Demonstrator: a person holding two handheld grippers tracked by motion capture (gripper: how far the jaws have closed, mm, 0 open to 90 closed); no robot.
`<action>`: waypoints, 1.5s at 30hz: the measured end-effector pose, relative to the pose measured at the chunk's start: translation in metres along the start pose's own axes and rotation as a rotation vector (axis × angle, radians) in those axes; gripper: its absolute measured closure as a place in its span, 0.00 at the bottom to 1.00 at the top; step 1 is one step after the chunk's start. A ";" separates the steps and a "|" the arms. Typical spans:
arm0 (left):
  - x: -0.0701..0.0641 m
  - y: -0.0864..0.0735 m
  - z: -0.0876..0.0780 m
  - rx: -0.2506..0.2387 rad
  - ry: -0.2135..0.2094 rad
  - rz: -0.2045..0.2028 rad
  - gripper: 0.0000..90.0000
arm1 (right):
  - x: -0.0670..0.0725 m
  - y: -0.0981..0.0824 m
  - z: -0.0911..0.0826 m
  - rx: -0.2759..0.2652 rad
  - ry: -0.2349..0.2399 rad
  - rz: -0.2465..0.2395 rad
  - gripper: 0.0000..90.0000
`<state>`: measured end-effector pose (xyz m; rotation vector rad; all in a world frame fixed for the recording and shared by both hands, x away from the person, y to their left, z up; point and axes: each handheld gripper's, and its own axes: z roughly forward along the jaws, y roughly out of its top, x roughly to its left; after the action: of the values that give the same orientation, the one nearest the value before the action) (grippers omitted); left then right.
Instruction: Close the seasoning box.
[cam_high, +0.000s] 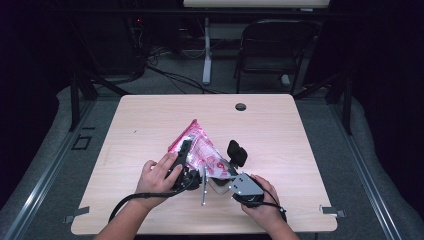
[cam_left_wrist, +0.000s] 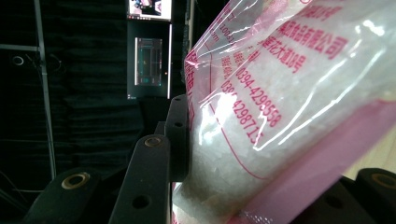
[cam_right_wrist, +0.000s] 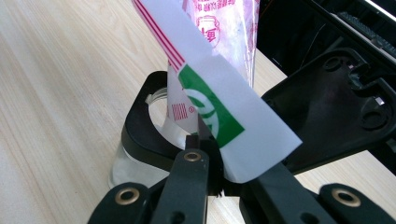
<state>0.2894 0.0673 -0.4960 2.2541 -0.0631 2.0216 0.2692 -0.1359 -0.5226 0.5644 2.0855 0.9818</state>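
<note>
A clear and pink plastic bag (cam_high: 200, 147) of white grains with red print stands tilted over the middle of the wooden table (cam_high: 150, 125). My left gripper (cam_high: 187, 148) is shut on its body; in the left gripper view the bag (cam_left_wrist: 280, 116) bulges between the black jaws of that gripper (cam_left_wrist: 261, 154). My right gripper (cam_high: 222, 177), just right of the bag's lower end, is shut on a white corner flap with a green mark (cam_right_wrist: 224, 116) at its fingertips (cam_right_wrist: 201, 140). A small glass jar (cam_right_wrist: 126, 168) stands on the table right under that flap.
A black rounded piece (cam_high: 236, 151) sticks up just behind the right gripper. A thin grey rod (cam_high: 203, 187) hangs between the two hands. The table has a cable hole (cam_high: 240, 106) near its far edge. A dark folding chair (cam_high: 272, 45) stands beyond the table.
</note>
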 end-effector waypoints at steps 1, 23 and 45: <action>0.000 0.000 0.000 0.003 -0.008 -0.003 0.78 | 0.000 0.000 0.000 -0.002 0.000 -0.001 1.00; 0.000 0.000 0.000 0.004 -0.007 -0.003 0.78 | 0.001 0.000 0.002 0.003 0.000 0.000 1.00; 0.001 -0.002 0.000 0.003 -0.005 -0.001 0.78 | 0.003 0.001 0.004 0.002 0.003 -0.001 1.00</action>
<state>0.2895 0.0691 -0.4946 2.2612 -0.0595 2.0171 0.2706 -0.1317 -0.5250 0.5629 2.0895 0.9811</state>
